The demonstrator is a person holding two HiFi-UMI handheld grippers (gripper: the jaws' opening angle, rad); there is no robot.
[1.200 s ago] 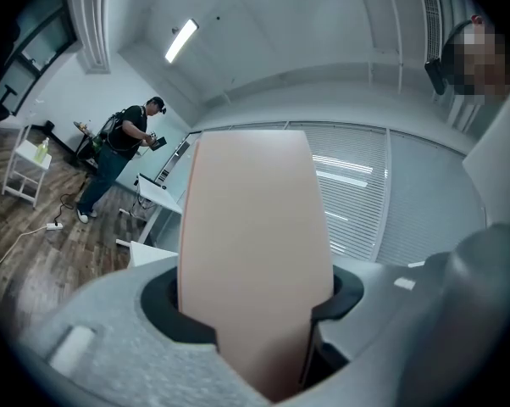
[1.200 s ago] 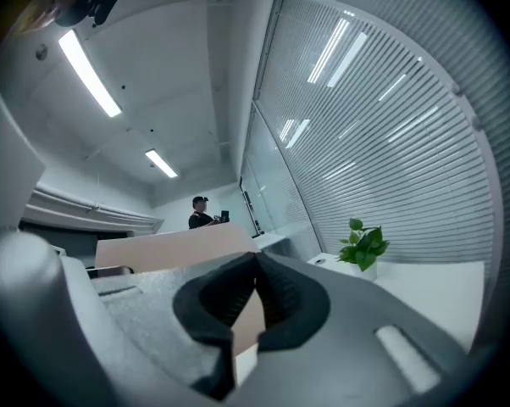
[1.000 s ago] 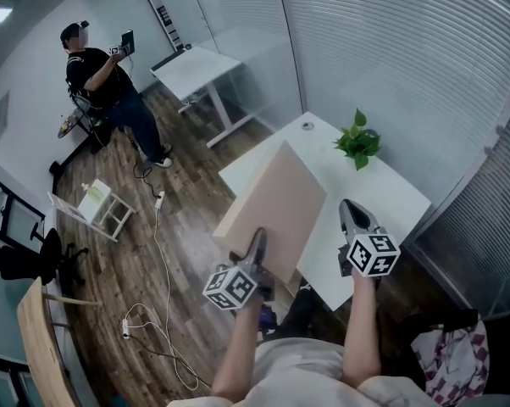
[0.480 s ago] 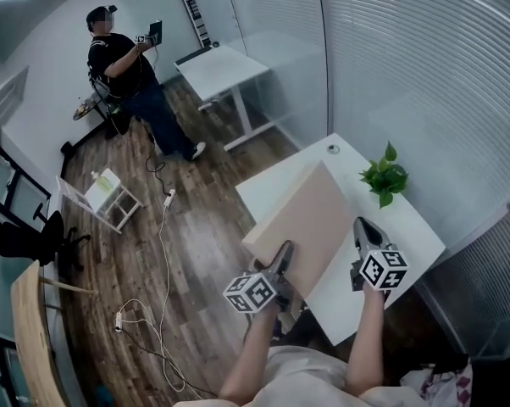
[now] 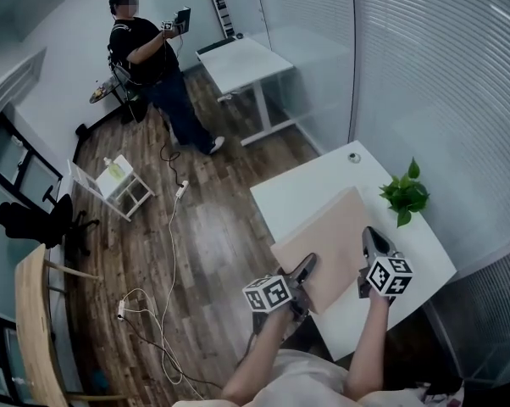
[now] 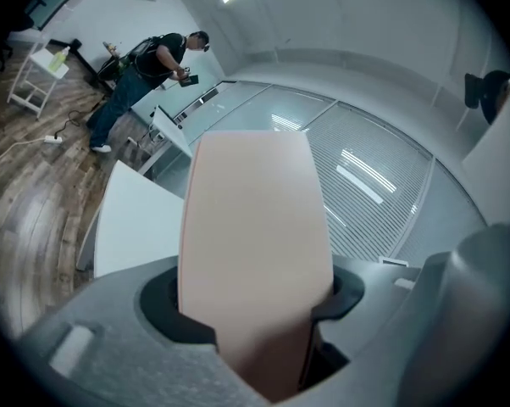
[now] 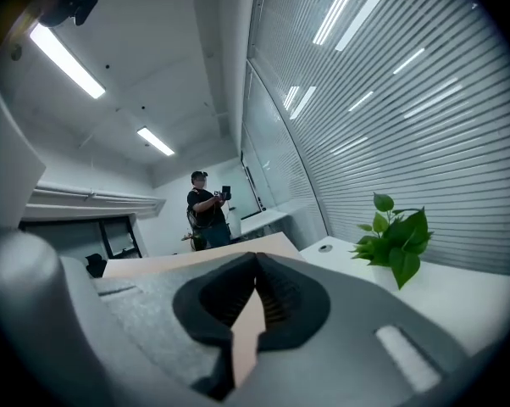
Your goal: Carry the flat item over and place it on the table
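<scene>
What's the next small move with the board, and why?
Probably lower the board flat onto the table: left gripper and right gripper both clamp its near edge, it hangs mostly over the tabletop, and the plant stands clear beside it.

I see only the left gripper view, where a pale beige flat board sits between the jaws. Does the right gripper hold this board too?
Observer: Yes. Its own view shows the right gripper shut on the pale beige flat board's edge.
Operator: Does anything stand on the white table?
Observer: A small green leafy plant stands near the white rectangular table's right edge in the head view, apart from the board.
Operator: Does the board touch the table?
Observer: Cannot tell. The head view only shows it over the tabletop's near part.
</scene>
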